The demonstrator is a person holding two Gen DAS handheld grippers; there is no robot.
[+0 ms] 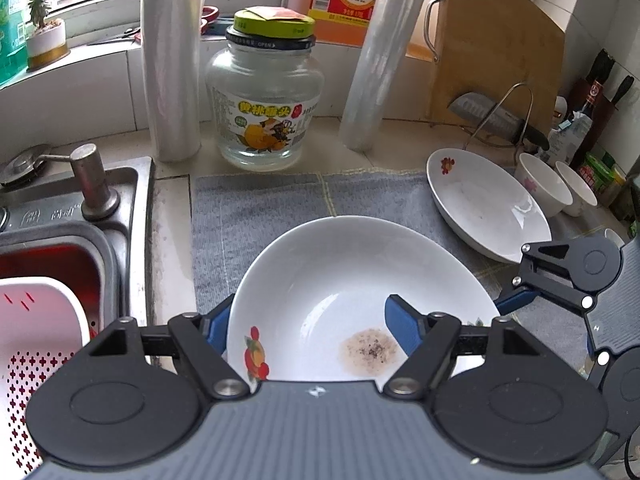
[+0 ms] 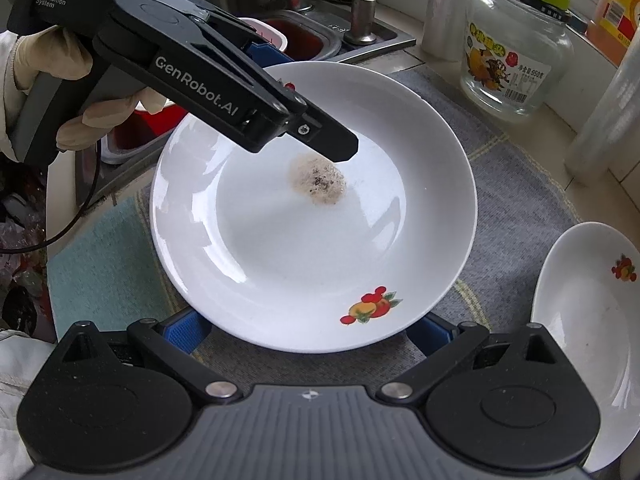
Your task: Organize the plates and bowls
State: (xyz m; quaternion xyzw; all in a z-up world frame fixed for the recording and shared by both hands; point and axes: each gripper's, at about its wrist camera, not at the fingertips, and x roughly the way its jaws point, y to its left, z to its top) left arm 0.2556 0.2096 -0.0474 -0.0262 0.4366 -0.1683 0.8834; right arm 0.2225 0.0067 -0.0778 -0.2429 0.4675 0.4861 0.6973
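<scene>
both tongs [image 1: 308,328] [image 2: 308,332] spread, angled downward

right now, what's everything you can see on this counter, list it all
soiled plate: one, white with fruit print, centre of mat
second plate: one, white, right on mat
bowls: two, white, behind the second plate
mat: one, grey, on the counter
glass jar: one, clear with green lid, behind the mat
film rolls: two, clear, either side of the jar
cutting board: one, wooden, against the wall
knife: one, steel, in a wire rack
sink: one, steel, left
colander: one, pink, in the sink
left gripper: black, blue fingers, shut on the soiled plate's rim
right gripper: black, open at the plate's near edge
gloved hand: one, holding the left gripper
</scene>
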